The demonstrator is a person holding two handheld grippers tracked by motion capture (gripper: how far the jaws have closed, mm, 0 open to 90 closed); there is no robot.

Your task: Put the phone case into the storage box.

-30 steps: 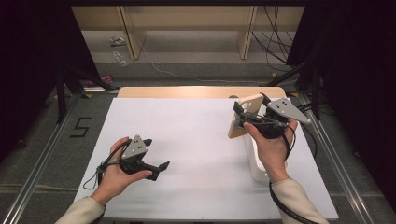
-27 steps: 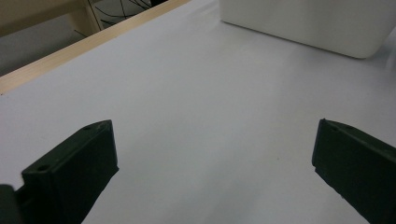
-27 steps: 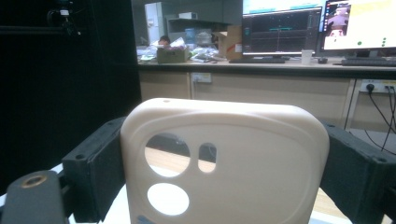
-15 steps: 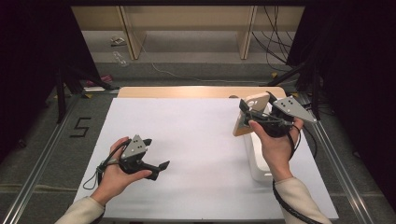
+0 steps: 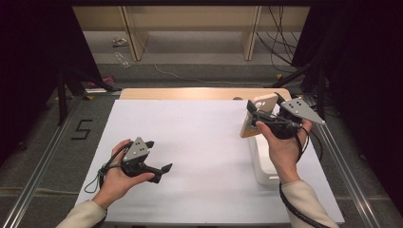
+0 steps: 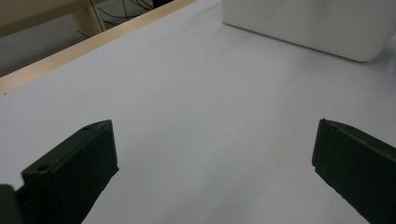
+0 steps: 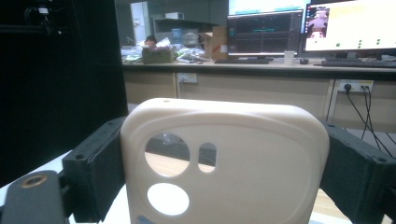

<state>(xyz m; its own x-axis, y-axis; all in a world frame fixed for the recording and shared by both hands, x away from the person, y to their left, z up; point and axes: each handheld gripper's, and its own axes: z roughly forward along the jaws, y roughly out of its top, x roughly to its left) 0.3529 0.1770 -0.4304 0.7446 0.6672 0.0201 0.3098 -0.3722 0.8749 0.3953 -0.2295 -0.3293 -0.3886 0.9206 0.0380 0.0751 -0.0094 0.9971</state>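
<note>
The right hand-held gripper [image 5: 254, 114] pinches a cream phone case [image 5: 252, 122] by its two long edges, holding it lifted and tilted above the right side of the worktop [image 5: 199, 142], over the far end of a white box [image 5: 263, 164]; in the right gripper view the case [image 7: 224, 163] sits squarely between the black jaws, camera cut-outs facing the lens, both pads pressed against its sides; the left hand-held gripper [image 5: 159, 172] rests low over the near left of the worktop, jaws spread wide with nothing between them, and its own view [image 6: 215, 154] looks across bare white surface toward the box [image 6: 303, 25]

The risks, as I judge them: the case is a thin, flexible shell gripped only at its edges, so extra squeeze could bow it until it pops out of the jaws; too little and it could slide down and drop onto the box or worktop; a quick wrist turn could swing its free end against the box rim; if a handover is meant, the left jaws would need to seat on the case before the right ones let go, or it falls between them
</note>
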